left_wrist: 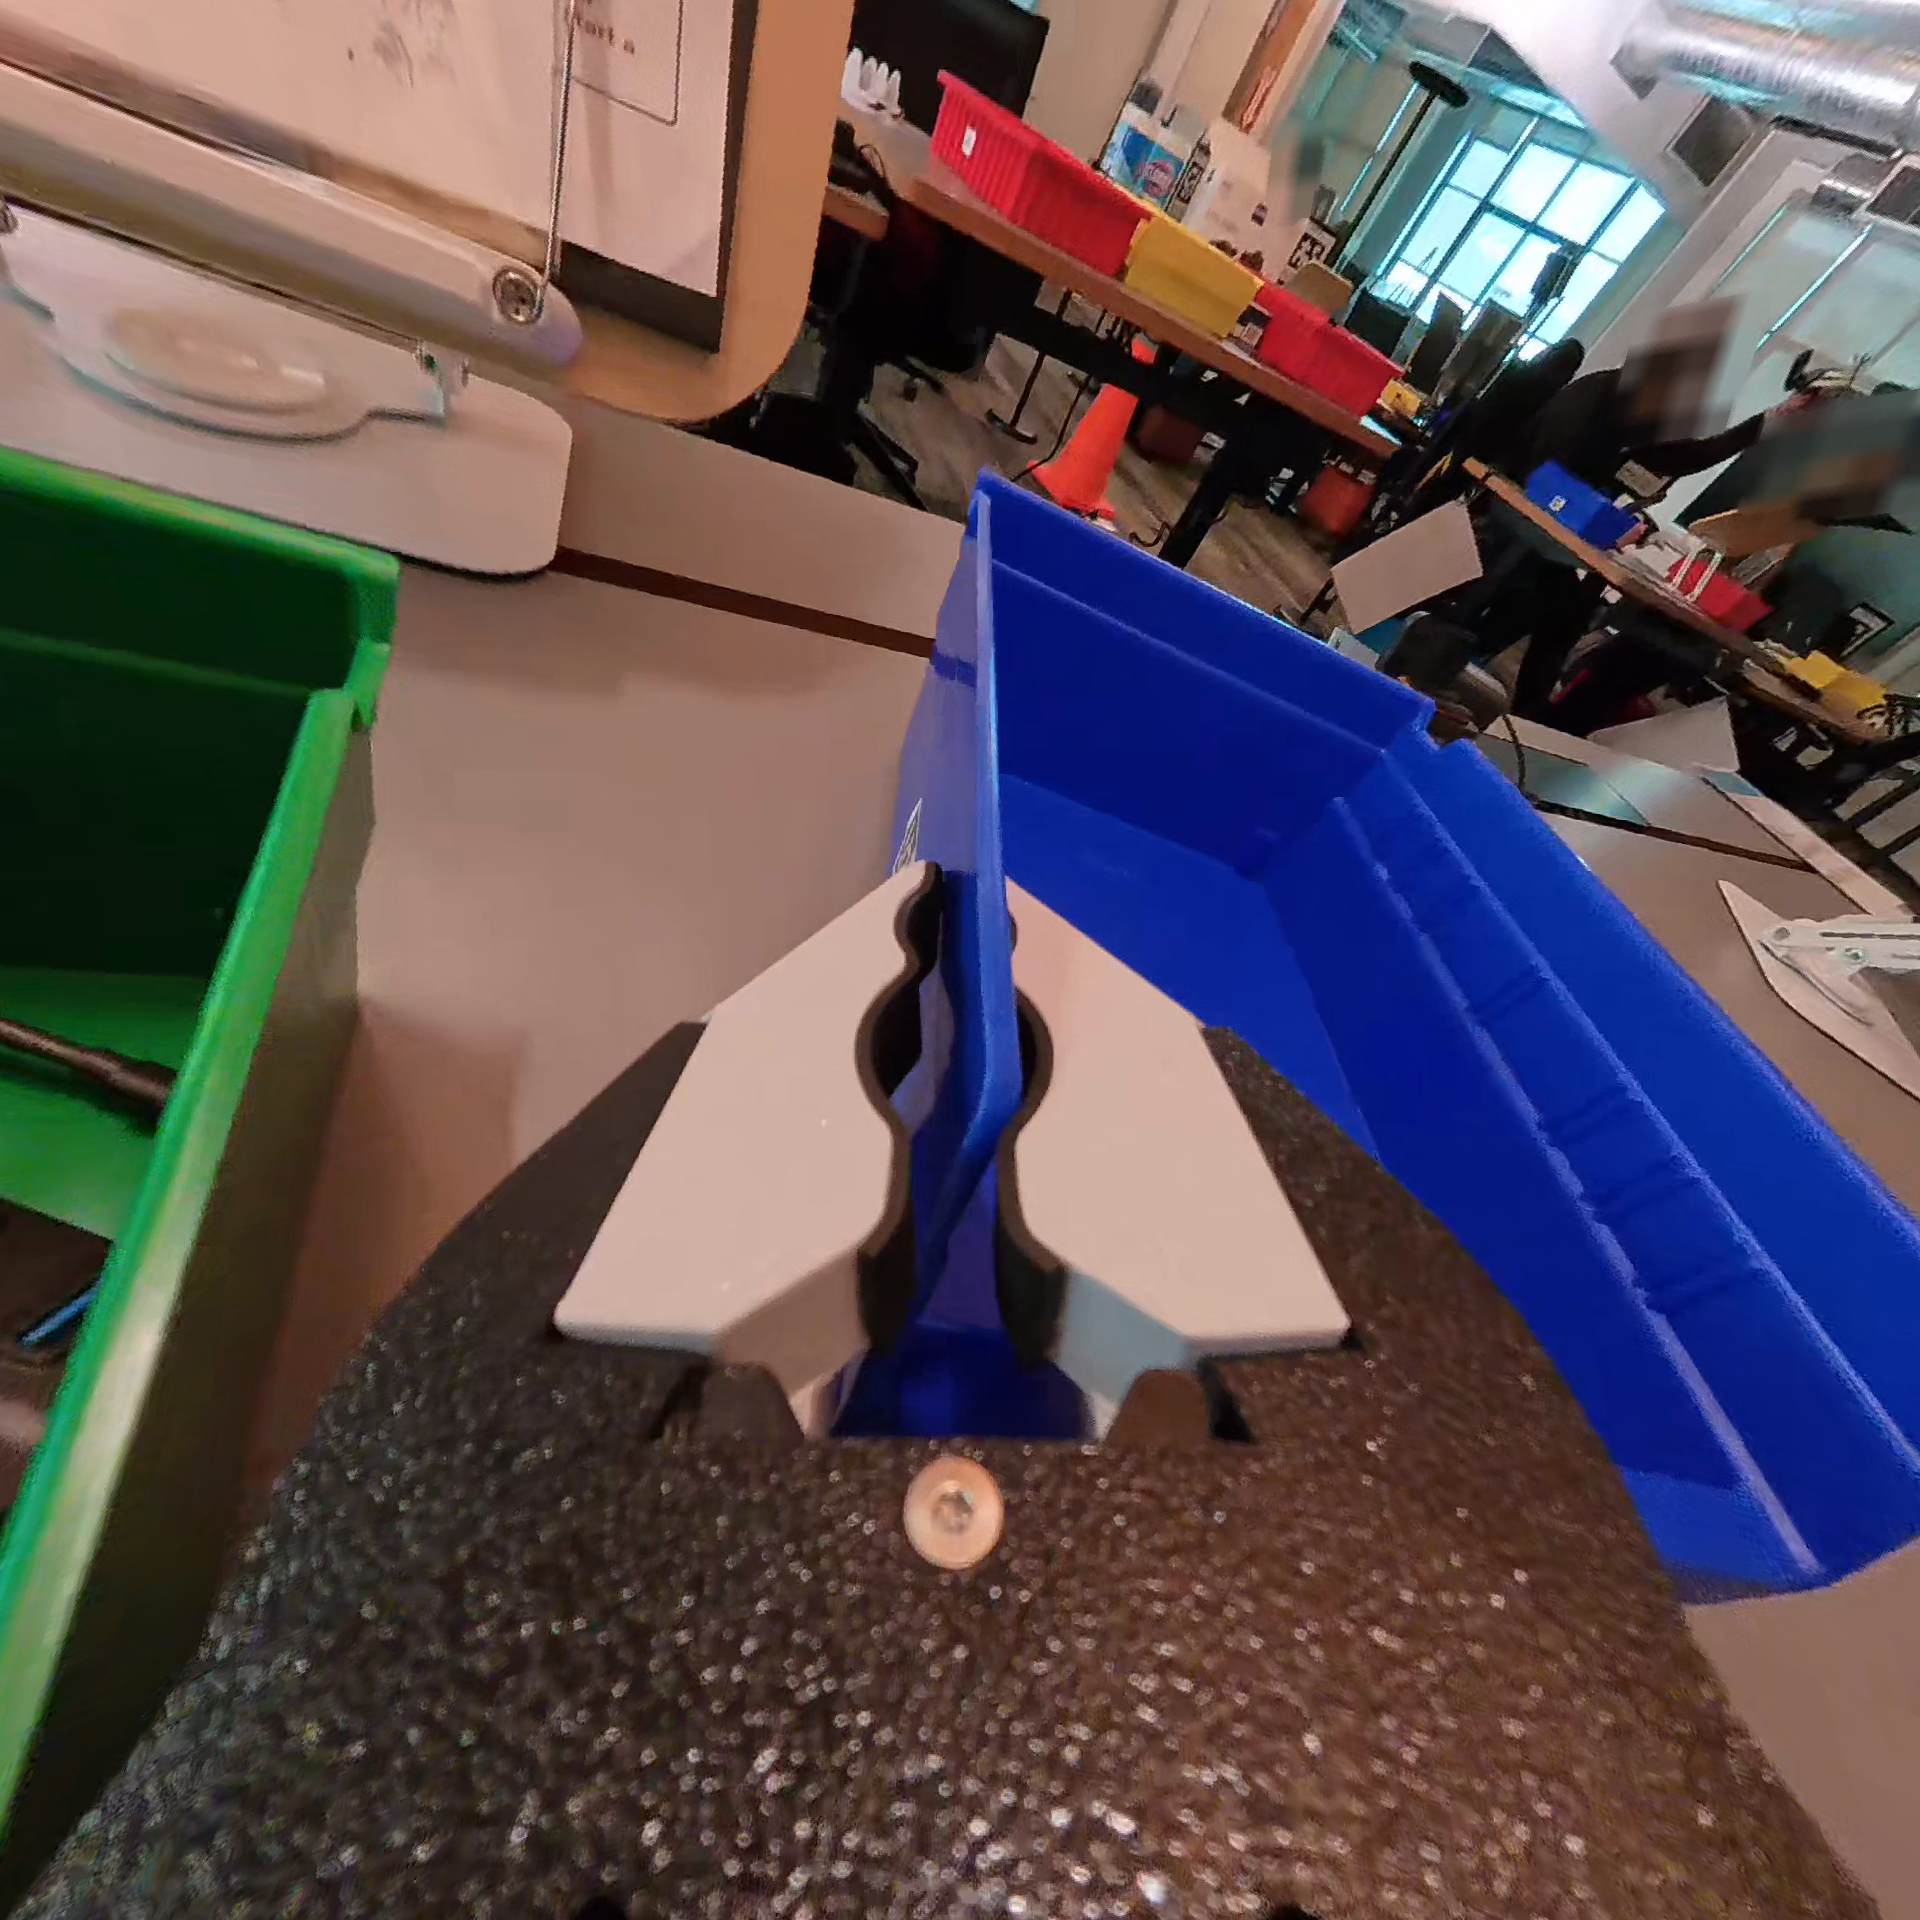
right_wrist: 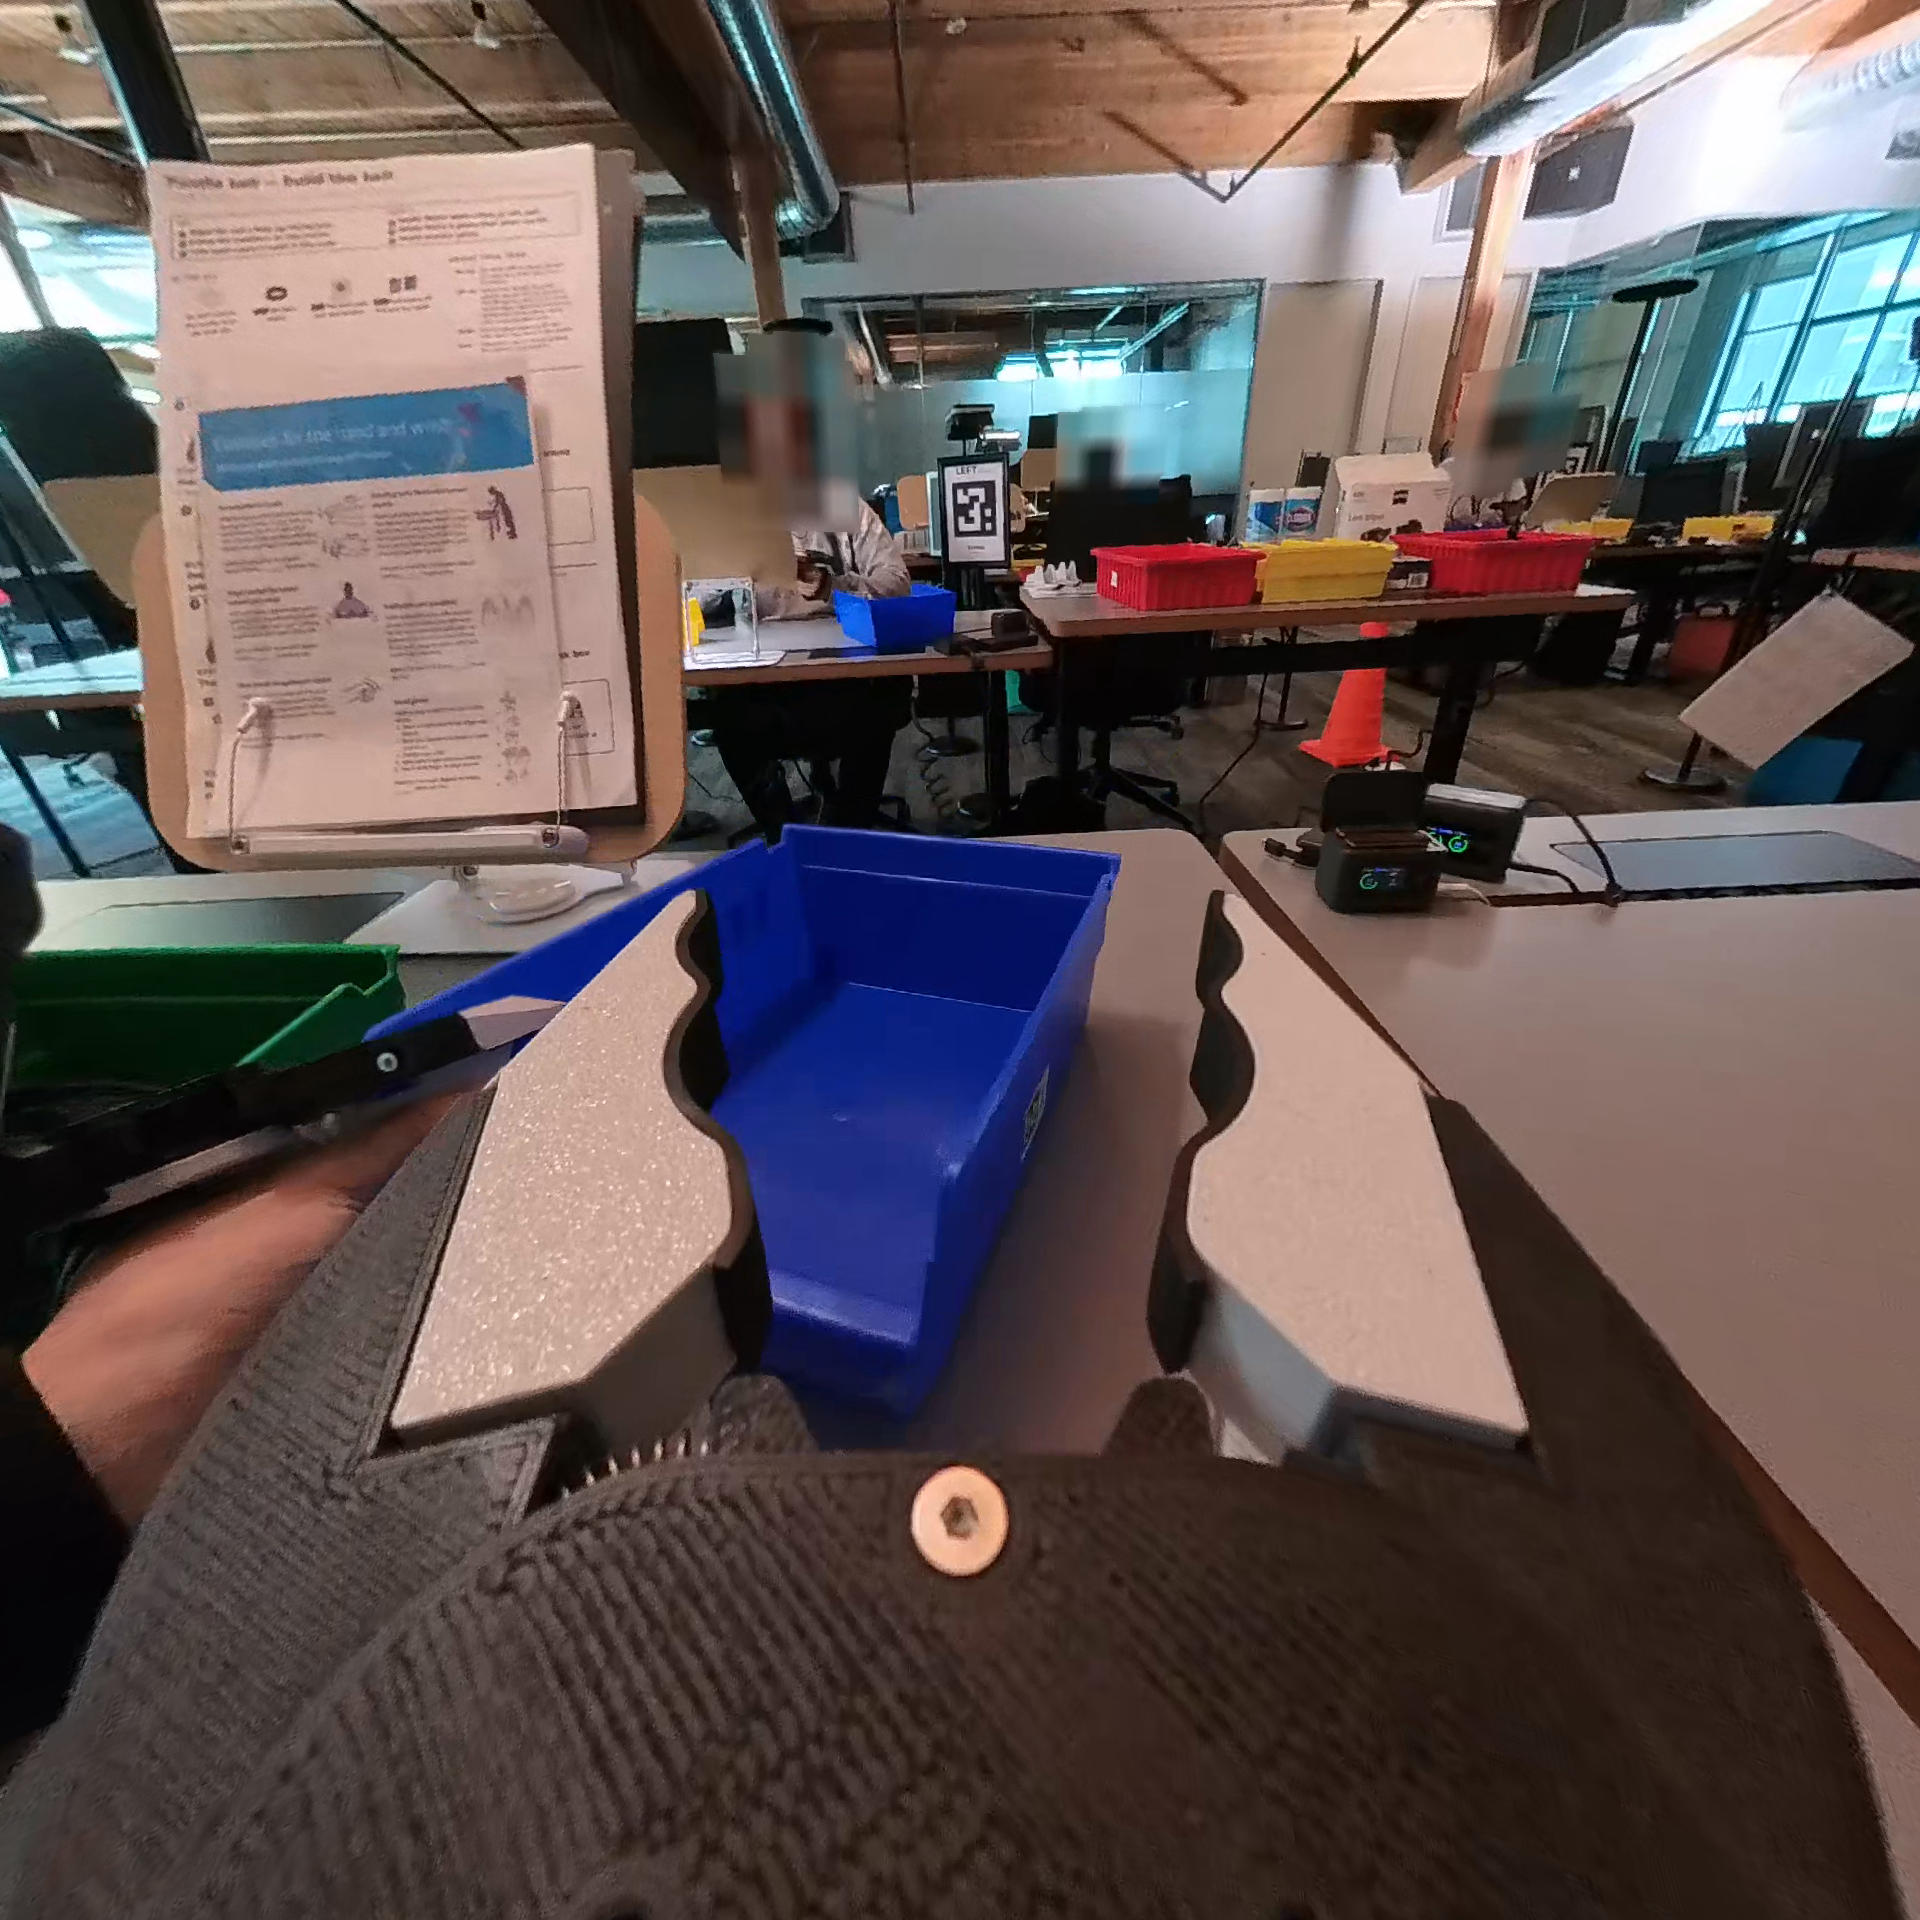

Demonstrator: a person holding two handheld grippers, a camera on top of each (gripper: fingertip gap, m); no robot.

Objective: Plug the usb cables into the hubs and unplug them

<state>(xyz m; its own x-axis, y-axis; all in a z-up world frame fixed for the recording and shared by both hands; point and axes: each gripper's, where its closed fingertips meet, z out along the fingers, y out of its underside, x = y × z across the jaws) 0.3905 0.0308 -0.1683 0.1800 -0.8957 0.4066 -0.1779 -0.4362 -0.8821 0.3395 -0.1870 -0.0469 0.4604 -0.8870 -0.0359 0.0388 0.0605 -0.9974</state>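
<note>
An empty blue bin point(left_wrist: 1195, 831) is on the grey table. My left gripper point(left_wrist: 971, 904) is shut on the bin's left side wall, which runs up between the two fingers. In the right wrist view the same bin point(right_wrist: 883, 1091) lies ahead and below my right gripper point(right_wrist: 961, 925), which is open and empty, its left finger over the bin. The left gripper's fingertips point(right_wrist: 488, 1023) show there at the bin's left wall. No USB hub is in view. A dark cable point(left_wrist: 83, 1070) lies in a green bin point(left_wrist: 260, 831) at the left.
The green bin point(right_wrist: 208, 987) stands left of the blue one. A document stand with papers point(right_wrist: 395, 520) is behind them on a white base point(left_wrist: 312, 468). Black charger boxes point(right_wrist: 1382, 873) sit at the back right of the table point(right_wrist: 1558, 1091). A white bracket point(left_wrist: 1829, 956) lies to the right.
</note>
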